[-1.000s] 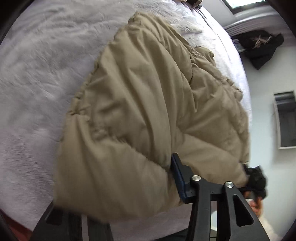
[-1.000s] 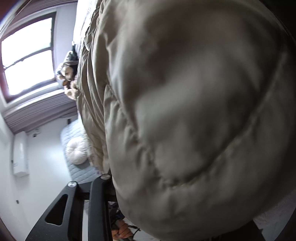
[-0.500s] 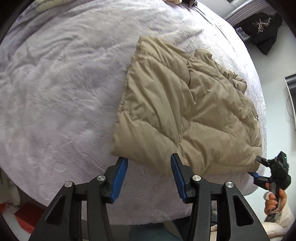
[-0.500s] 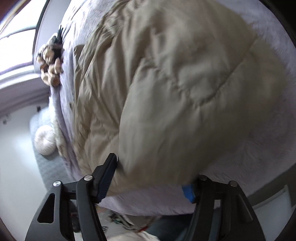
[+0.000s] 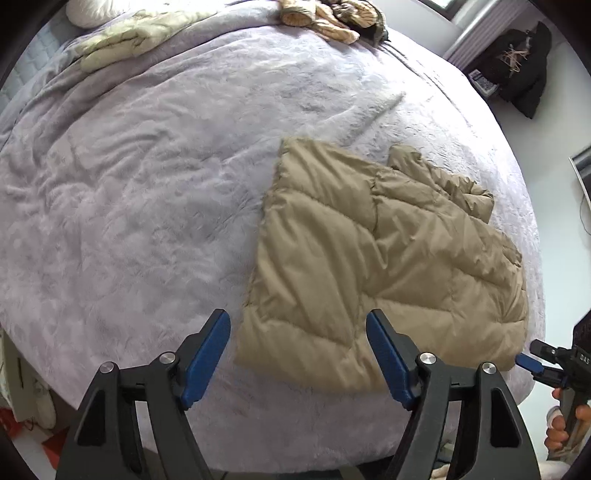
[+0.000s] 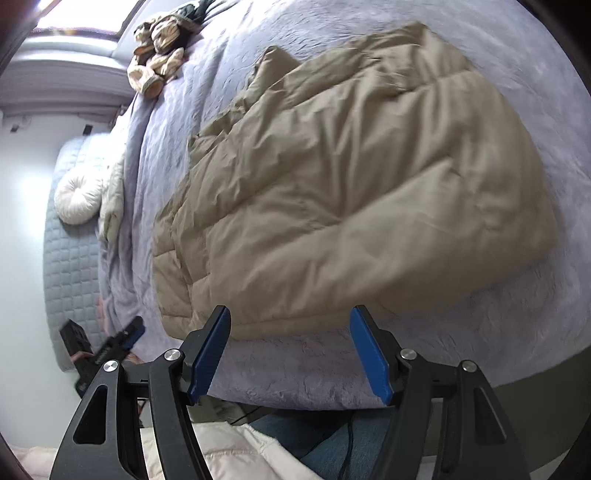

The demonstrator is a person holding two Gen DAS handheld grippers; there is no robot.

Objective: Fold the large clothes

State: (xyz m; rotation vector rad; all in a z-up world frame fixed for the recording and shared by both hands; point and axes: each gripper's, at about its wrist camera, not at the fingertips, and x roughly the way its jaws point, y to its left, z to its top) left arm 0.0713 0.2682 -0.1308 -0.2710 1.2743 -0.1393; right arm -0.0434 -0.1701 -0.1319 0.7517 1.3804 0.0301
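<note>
A tan quilted puffer jacket [image 5: 369, 251] [image 6: 351, 184] lies folded on the lavender bedspread [image 5: 147, 184] [image 6: 295, 369], near the bed's front edge. My left gripper [image 5: 297, 317] hovers above the jacket's near left corner; its jaws are opening and nothing is between the blue pads [image 5: 207, 354]. My right gripper [image 6: 290, 312] hangs over the jacket's near edge, open and holding nothing. In the left wrist view the right gripper [image 5: 532, 360] sits just off the jacket's right corner. The left gripper [image 6: 129, 334] shows at the lower left of the right wrist view.
A brown patterned bundle [image 5: 325, 18] [image 6: 155, 55] and a cream garment [image 5: 140, 33] lie at the bed's far end. A round white cushion [image 6: 77, 199] rests by the headboard. A black coat [image 5: 521, 66] hangs on the wall. The person's jeans [image 6: 332, 443] are at the bed's edge.
Both grippers let go of the jacket and rose away from it. The jacket dropped from a lifted bundle to lying folded flat on the bed.
</note>
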